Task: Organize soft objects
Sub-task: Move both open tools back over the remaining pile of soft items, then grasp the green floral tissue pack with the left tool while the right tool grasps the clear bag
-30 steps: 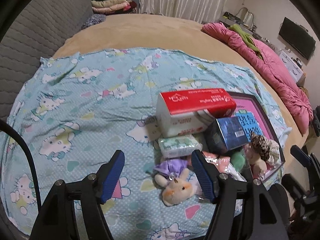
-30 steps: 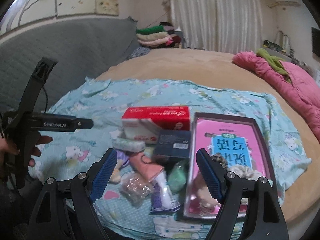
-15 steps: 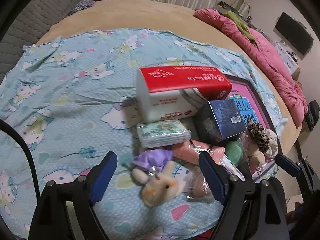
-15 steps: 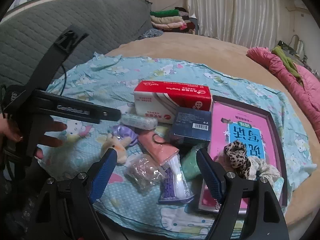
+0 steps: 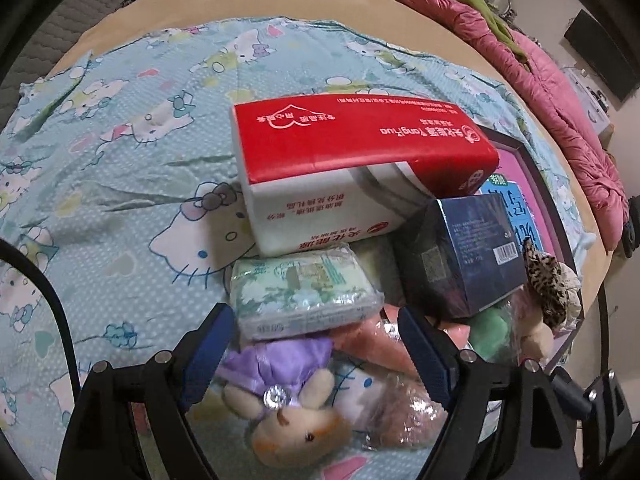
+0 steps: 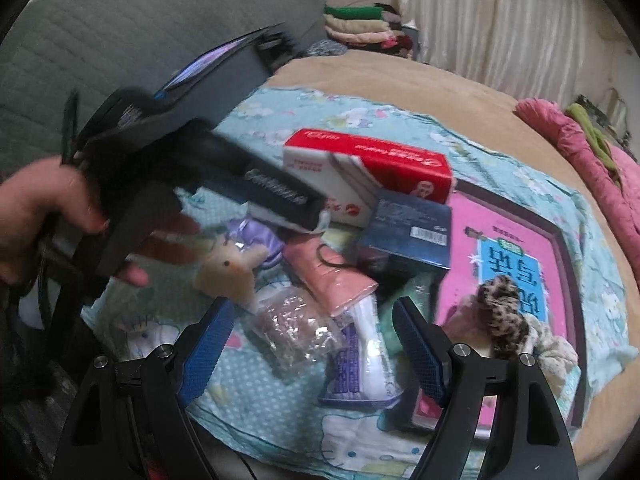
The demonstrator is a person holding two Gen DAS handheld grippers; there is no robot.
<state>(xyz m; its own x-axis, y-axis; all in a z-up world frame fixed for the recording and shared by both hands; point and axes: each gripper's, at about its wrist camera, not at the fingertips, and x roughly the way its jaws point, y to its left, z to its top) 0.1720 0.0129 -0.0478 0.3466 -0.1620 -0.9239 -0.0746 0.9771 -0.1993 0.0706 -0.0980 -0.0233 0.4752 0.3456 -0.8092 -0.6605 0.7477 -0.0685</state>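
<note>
Soft toy: a small beige plush rabbit point(image 5: 298, 428) in a purple dress lies on the sheet at the near edge of the pile, head toward the left-wrist camera.
Left gripper point(image 5: 316, 354): jaws wide apart, having just been opening; the rabbit lies below and between the blue pads point(image 5: 208, 356), neither pad pressing on it.
Right gripper point(image 6: 312, 354): jaws wide apart with nothing clamped, hanging over a clear plastic bag point(image 6: 294, 330) and a purple and white packet point(image 6: 360, 364).
Hand: a hand point(image 6: 44, 216) at the left of the right-wrist view holds the left gripper's black body, blurred.
Pile: a small green tissue pack point(image 5: 304, 294) touches the rabbit's dress; behind it a big red and white tissue pack point(image 5: 352, 168); beside that a dark blue box point(image 5: 468, 256); a pink pouch point(image 6: 332, 276) lies between the rabbit and the box.
Tray: a dark-framed pink tray point(image 6: 560, 248) at the right holds a leopard-print scrunchie point(image 6: 502, 312) and a pale fluffy item whose kind I cannot tell.
Surface: a light blue cartoon-cat sheet point(image 5: 120, 168) spread over a tan round bed point(image 6: 440, 96).
Room: grey quilted headboard point(image 6: 120, 40), folded clothes point(image 6: 360, 26), white curtain point(image 6: 500, 20), pink quilt point(image 5: 540, 72) along the bed's right edge.
</note>
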